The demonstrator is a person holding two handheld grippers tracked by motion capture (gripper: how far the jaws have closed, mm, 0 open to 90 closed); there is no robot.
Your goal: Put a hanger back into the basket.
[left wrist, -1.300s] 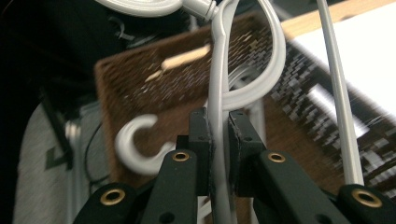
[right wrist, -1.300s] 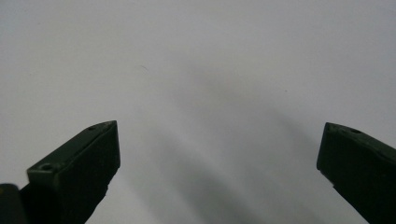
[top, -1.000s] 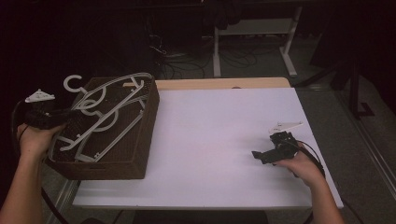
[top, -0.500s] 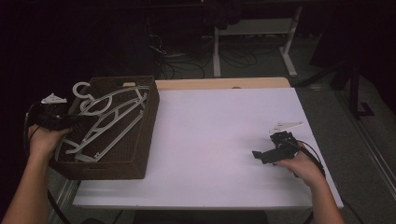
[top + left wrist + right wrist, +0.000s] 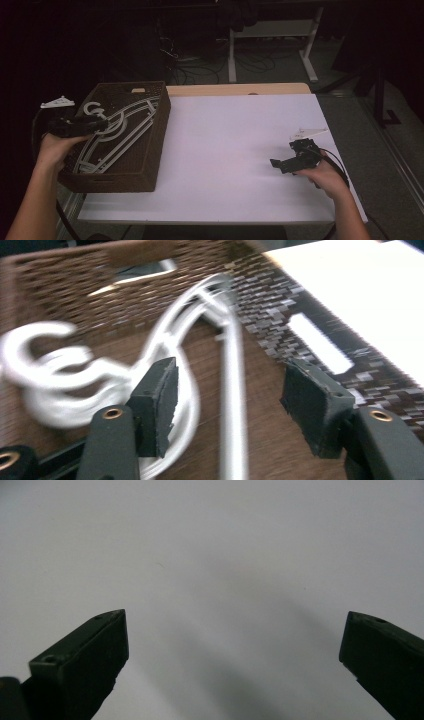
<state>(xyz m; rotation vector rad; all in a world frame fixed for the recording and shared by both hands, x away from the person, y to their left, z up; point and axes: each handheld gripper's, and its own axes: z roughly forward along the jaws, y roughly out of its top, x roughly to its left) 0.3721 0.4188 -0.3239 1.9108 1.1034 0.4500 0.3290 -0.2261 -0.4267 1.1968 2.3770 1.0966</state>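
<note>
Left gripper (image 5: pixel 95 126) has dropped back toward the basket (image 5: pixel 150 170) over the last second: it was holding the white hangers (image 5: pixel 117 131) lifted with the hook above the near-left rim, now the bundle lies lower, inside the weave walls. In the left gripper view the jaws stand wide apart, the hangers (image 5: pixel 150 360) running between and past them, the left pad (image 5: pixel 160 405) close to a white bar but not clamped, as far as we can tell through the motion blur. So we read this as a release or a regrip, not a carry.

Where things are on the high view: basket at 9 o'clock on the white table (image 5: pixel 240 150), hanging partly off the left edge; hangers inside it, hooks toward 10 o'clock, bars running to the far-right corner. Left gripper sits at the hook end, over the basket's left rim.

Right gripper (image 5: pixel 280 164) hasn't moved; it's at 4 o'clock on the table, well apart from the basket. Right gripper view has its jaws wide, nothing between them, bare white surface (image 5: pixel 210 570) beyond.

What it means for us: the hangers aren't out yet. If the job is pulling one out, the tangle of hooks looks like the snag, and the next grab likely needs a single bar, not the bundle.
</note>
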